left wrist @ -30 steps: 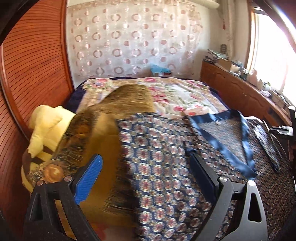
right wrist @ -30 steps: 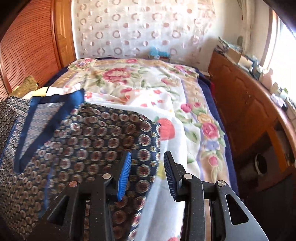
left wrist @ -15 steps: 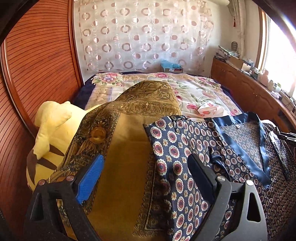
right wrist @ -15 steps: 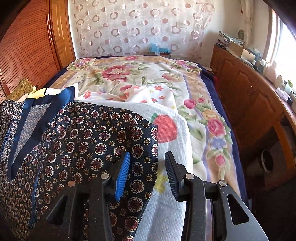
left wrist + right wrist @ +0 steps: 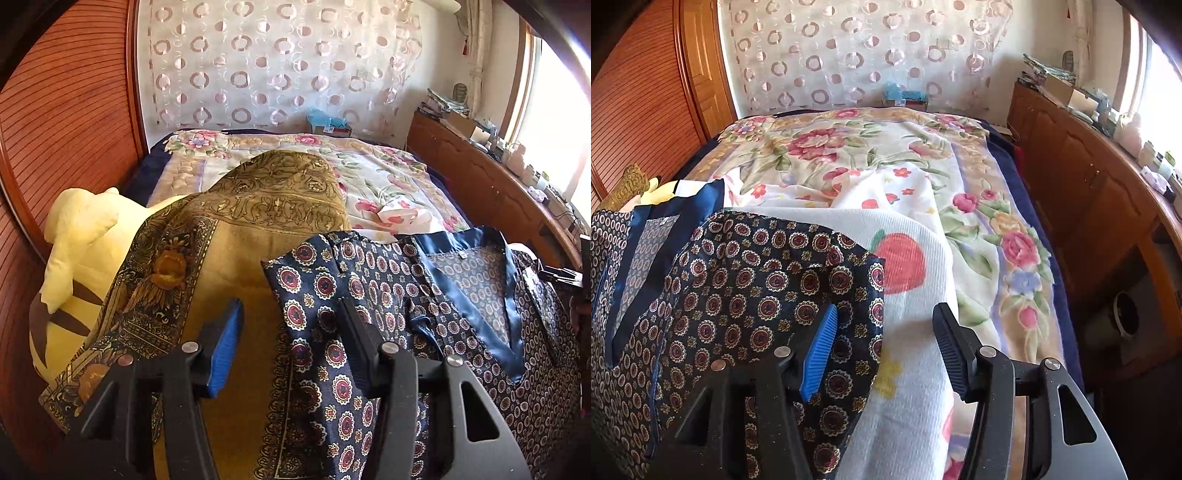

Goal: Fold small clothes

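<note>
A navy top with round medallion print and a blue satin V-neck [image 5: 436,291] lies spread on the near part of the bed. My left gripper [image 5: 291,321] is open and hovers over its left sleeve edge, where it overlaps a golden-brown patterned cloth [image 5: 236,236]. My right gripper [image 5: 884,328] is open and hovers over the top's right sleeve edge [image 5: 768,291], which lies on a white towel with a red strawberry print [image 5: 908,280]. Neither gripper holds any cloth.
A yellow plush toy [image 5: 77,251] sits at the left under the golden cloth. The floral bedspread [image 5: 849,155] runs to the curtain. A wooden cabinet with clutter [image 5: 1100,177] lines the right side. A slatted wooden wall [image 5: 62,122] stands left.
Both grippers have pulled back and up from the navy top. The right gripper's jaws have opened wider. The top now lies flatter with both sleeve edges spread.
</note>
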### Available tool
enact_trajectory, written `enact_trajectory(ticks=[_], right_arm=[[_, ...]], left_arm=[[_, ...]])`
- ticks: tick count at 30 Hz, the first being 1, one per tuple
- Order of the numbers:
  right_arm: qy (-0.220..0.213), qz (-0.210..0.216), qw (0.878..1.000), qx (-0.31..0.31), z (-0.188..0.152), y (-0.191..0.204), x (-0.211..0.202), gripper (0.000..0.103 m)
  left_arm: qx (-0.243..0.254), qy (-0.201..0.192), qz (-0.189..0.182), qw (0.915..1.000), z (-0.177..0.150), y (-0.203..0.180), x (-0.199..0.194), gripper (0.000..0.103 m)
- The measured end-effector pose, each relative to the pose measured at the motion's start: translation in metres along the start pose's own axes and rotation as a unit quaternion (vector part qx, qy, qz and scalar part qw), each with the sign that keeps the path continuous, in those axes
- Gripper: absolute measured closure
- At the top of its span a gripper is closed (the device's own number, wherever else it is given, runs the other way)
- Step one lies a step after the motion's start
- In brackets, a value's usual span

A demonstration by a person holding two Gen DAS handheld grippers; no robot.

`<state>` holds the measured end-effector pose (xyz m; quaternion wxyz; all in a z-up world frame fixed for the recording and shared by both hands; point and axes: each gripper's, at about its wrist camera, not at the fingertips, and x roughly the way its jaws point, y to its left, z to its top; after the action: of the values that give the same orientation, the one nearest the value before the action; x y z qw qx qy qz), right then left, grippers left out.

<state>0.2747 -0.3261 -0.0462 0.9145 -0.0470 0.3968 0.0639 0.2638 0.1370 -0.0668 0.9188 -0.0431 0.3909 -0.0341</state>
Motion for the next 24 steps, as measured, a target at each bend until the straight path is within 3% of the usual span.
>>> enact_trajectory(ticks=[3, 9, 12, 15, 16, 24], right_arm=[[0.004, 0.003, 1.0, -0.007, 0.003, 0.002, 0.003, 0.047], [0.004, 0.008, 1.0, -0.015, 0.003, 0.006, 0.005, 0.05], [0.002, 0.018, 1.0, -0.025, 0.002, 0.01, 0.004, 0.064], [0.002, 0.034, 0.999, -0.035, 0.0, 0.015, 0.002, 0.088], [0.004, 0.039, 0.999, -0.038, 0.0, 0.017, 0.002, 0.097], [-0.061, 0.037, 0.997, -0.03, -0.015, 0.032, -0.046, 0.101]], left_arm=[[0.003, -0.001, -0.014, 0.9999, -0.001, -0.002, -0.001, 0.055], [0.009, 0.008, -0.01, 0.9999, -0.003, -0.008, 0.0, 0.059], [0.007, 0.008, -0.013, 0.9999, -0.003, -0.009, -0.001, 0.073], [0.012, 0.0, -0.013, 0.9998, -0.005, -0.012, -0.005, 0.096], [0.017, -0.001, -0.013, 0.9998, -0.006, -0.015, -0.008, 0.098], [0.039, -0.041, -0.048, 0.9973, -0.02, -0.044, -0.049, 0.1]])
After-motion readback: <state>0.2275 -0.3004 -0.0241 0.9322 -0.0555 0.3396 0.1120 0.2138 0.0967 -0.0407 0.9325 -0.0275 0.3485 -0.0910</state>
